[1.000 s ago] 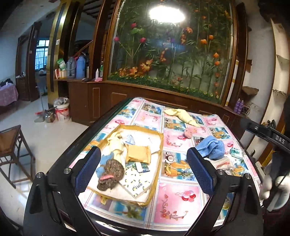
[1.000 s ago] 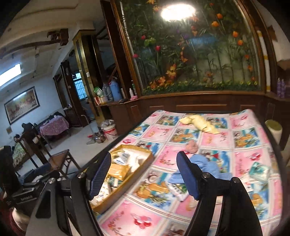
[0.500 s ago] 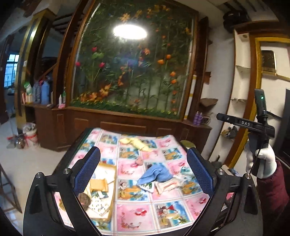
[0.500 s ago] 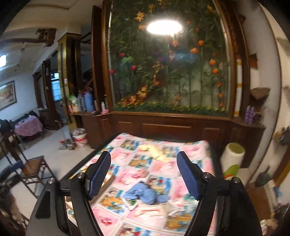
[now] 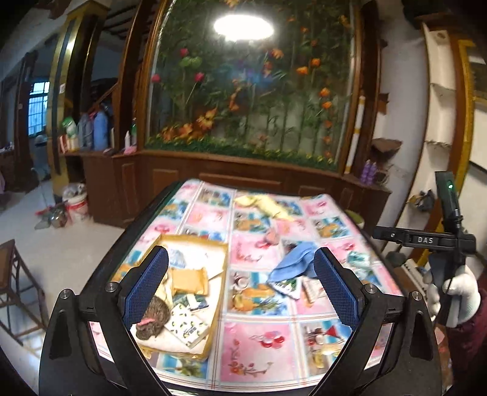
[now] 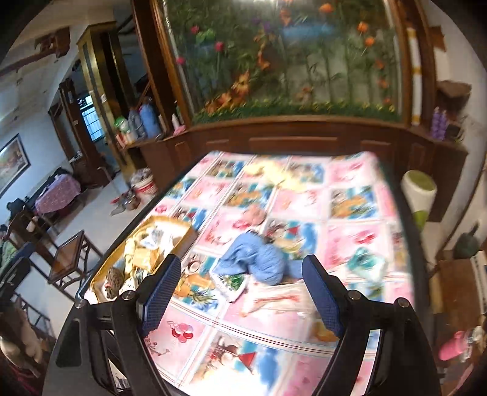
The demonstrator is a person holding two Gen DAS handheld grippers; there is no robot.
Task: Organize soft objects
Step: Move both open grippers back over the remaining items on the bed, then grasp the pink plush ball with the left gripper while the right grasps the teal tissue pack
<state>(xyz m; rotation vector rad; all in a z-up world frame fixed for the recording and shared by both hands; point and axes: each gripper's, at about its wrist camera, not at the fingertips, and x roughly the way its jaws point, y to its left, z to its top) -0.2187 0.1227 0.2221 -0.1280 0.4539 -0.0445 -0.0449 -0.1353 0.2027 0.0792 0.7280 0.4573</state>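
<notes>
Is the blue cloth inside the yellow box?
No, the blue cloth lies crumpled on the patterned tablecloth, apart from the yellow box.

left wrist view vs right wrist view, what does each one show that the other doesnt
Only the left wrist view shows a gloved hand holding the other tool's handle at the right edge, and the bright ceiling light.

Only the right wrist view shows the white and green stool beside the table, and a framed picture on the far left wall.

Both show the blue cloth on the patterned tablecloth, the yellow tray of soft items, and each camera's own open, empty tool.
</notes>
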